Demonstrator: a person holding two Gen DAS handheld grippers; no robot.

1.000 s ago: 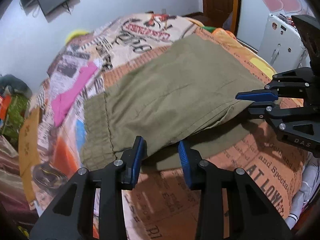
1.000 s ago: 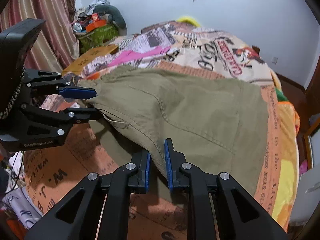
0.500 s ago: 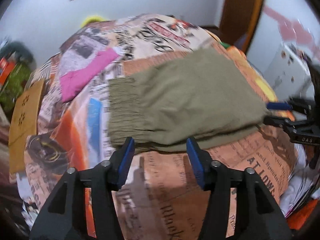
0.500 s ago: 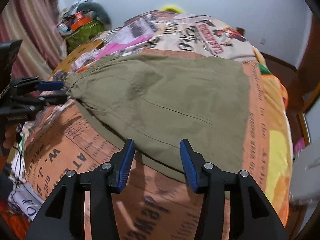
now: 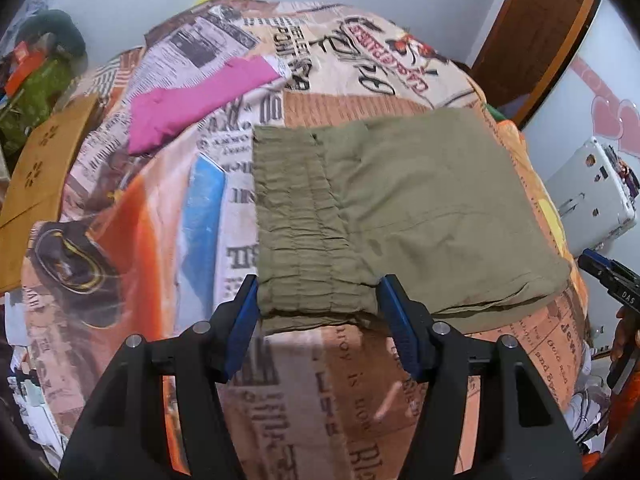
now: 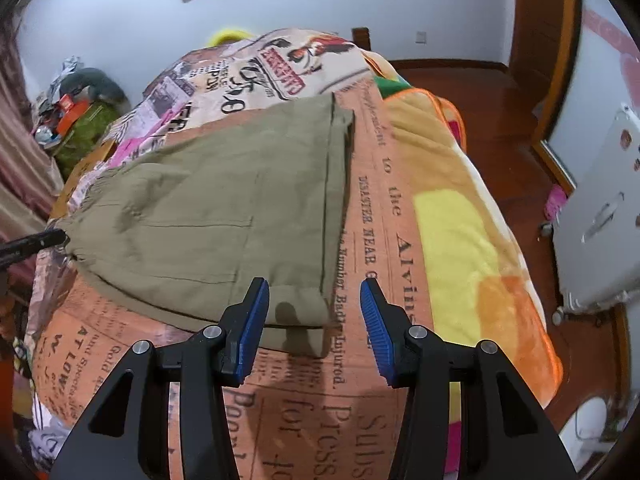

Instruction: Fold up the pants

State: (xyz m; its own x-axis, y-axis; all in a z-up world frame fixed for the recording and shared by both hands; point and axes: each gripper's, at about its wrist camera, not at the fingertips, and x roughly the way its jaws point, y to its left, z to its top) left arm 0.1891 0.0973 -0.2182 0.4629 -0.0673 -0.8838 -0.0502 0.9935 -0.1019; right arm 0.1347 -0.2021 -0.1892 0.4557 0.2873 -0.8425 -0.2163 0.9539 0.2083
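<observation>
The olive pants [image 5: 404,216] lie folded flat on the printed bedspread [image 5: 168,240], gathered waistband [image 5: 304,232] at the left, near a pink cloth [image 5: 200,100]. If a further fold is meant, both near corners should be gripped squarely and level, so the layers are kept aligned.

The left gripper [image 5: 320,320] is held partly open, its jaws having just been widening; the waistband's near edge is framed between them, unpinched. Further right, the right gripper [image 6: 316,320] is likewise parted, the pants' near right corner [image 6: 300,312] seen between its jaws, not clamped.
</observation>
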